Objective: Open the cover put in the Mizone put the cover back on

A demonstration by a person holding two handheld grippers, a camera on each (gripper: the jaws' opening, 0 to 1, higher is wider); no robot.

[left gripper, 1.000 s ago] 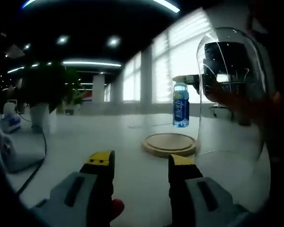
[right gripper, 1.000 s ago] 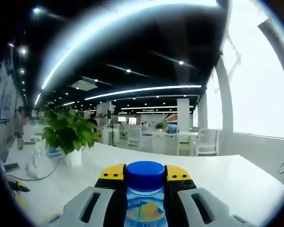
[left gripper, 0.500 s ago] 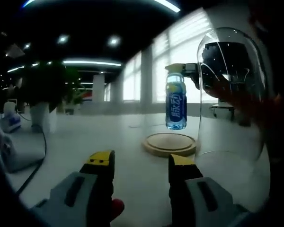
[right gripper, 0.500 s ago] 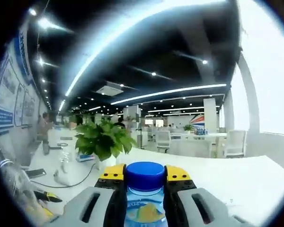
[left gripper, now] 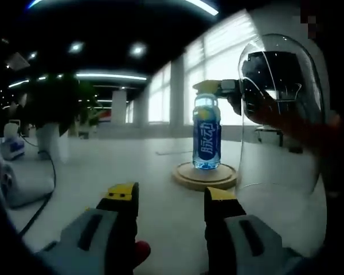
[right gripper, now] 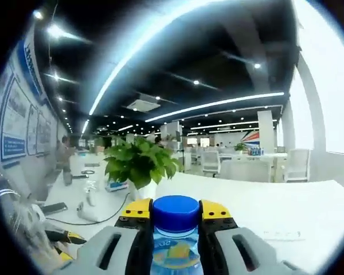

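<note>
mizone bottle (right gripper: 175,252): rigid, light, slick; right gripper (right gripper: 175,215) clamped below cap (best hold), over wooden base (left gripper: 205,175). glass cover (left gripper: 281,114): fragile. left gripper (left gripper: 167,197): jaws apart.

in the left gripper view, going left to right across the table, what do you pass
potted plant → Mizone bottle held at its cap by the right gripper, over the wooden base → glass dome cover
</note>
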